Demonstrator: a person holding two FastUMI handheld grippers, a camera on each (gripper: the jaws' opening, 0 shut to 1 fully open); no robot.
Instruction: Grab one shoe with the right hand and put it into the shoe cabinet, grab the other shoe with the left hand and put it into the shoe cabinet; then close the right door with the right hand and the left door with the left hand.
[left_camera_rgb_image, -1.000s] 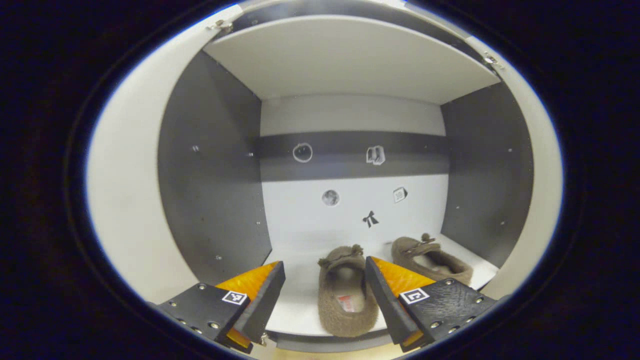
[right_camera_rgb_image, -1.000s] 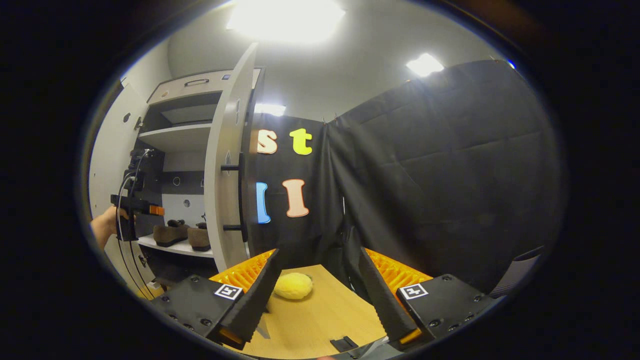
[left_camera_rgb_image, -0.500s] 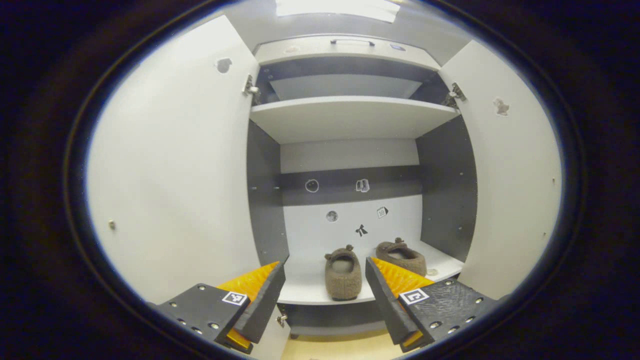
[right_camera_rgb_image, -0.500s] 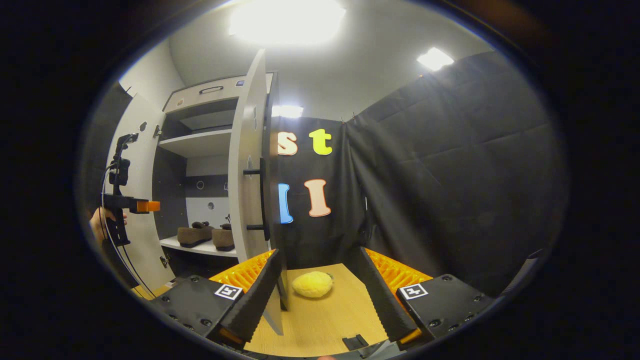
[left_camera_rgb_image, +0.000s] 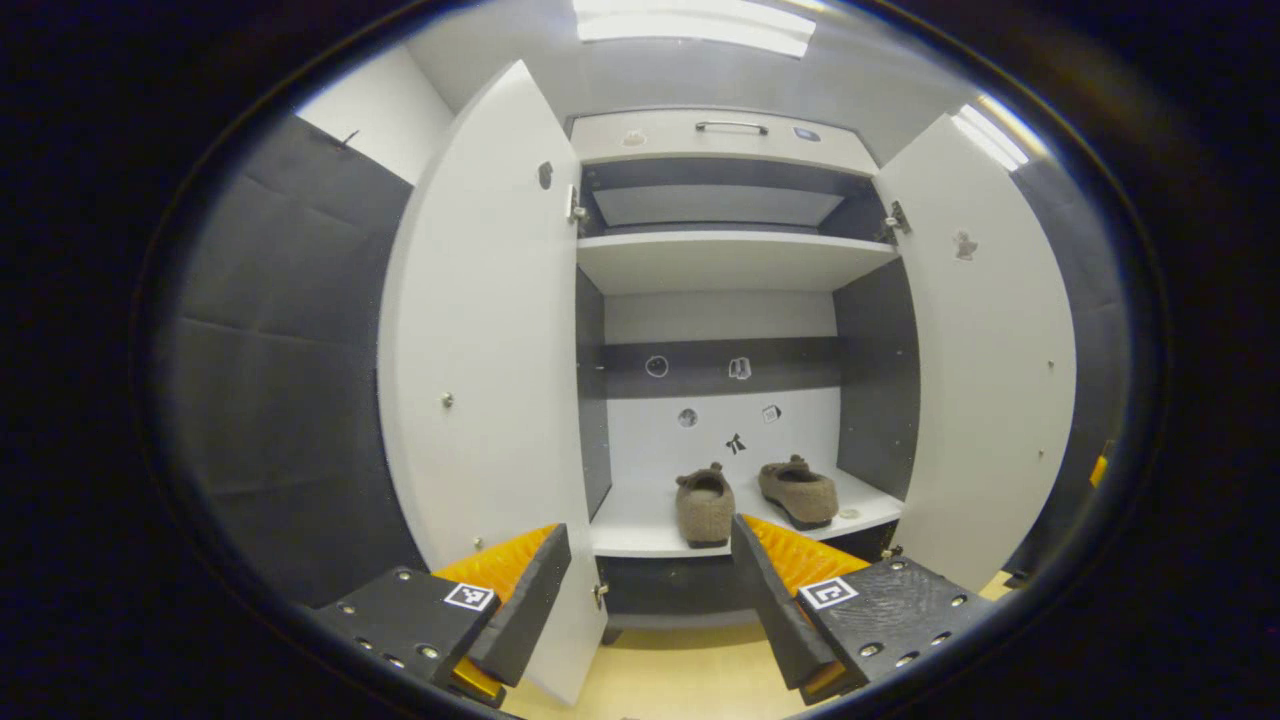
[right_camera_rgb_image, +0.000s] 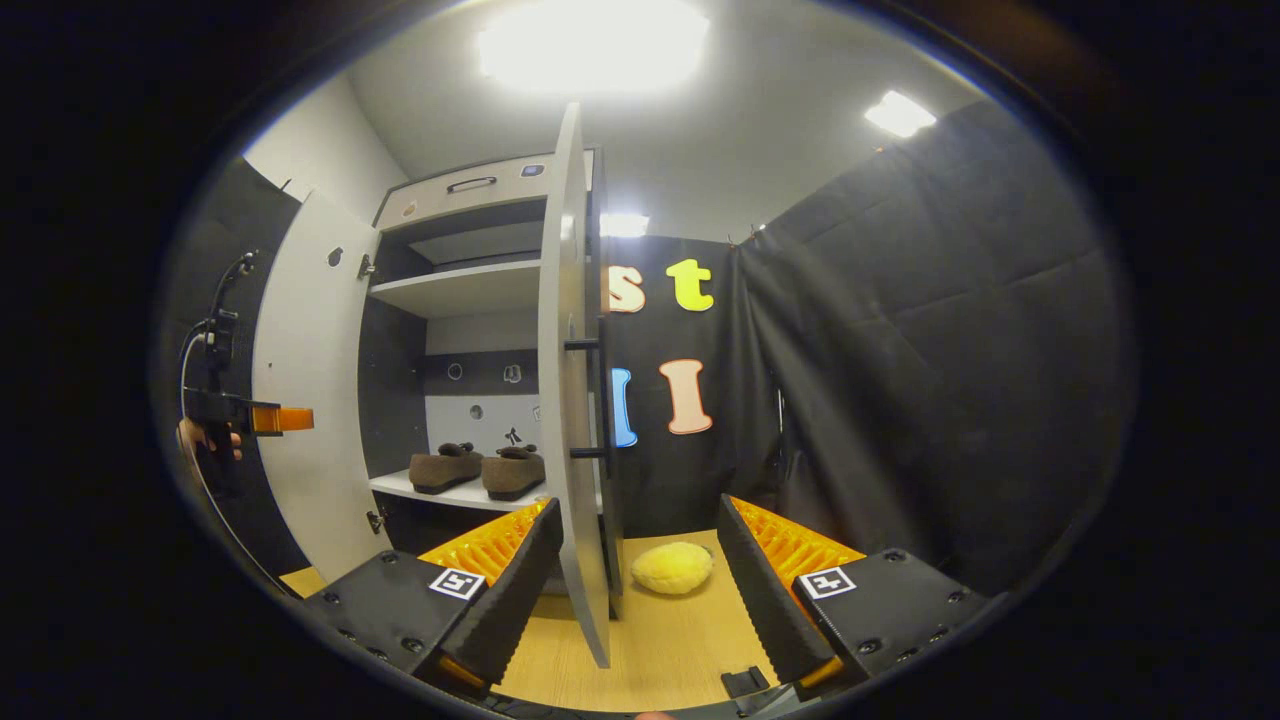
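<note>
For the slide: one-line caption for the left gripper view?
Open left claw facing the shoe cabinet, both doors open, two brown slippers on its lower shelf.

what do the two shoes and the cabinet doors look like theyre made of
Shoes: likely fuzzy brown fleece or wool, judging by the nubby, matte surface. Right door and left door: probably laminated board, smooth pale matte faces with small screw heads showing.

Cabinet mouth: open between left door (left_camera_rgb_image: 480, 380) and right door (left_camera_rgb_image: 990, 350), both swung wide.
Lower shelf (left_camera_rgb_image: 640, 525): two shoes (left_camera_rgb_image: 705, 505) (left_camera_rgb_image: 798, 490) fill the middle; bare board on either side.
Right gripper (right_camera_rgb_image: 630, 590): the right door's edge (right_camera_rgb_image: 575, 400) stands directly ahead, with a yellow plush (right_camera_rgb_image: 672, 567) on the floor beyond.
</note>
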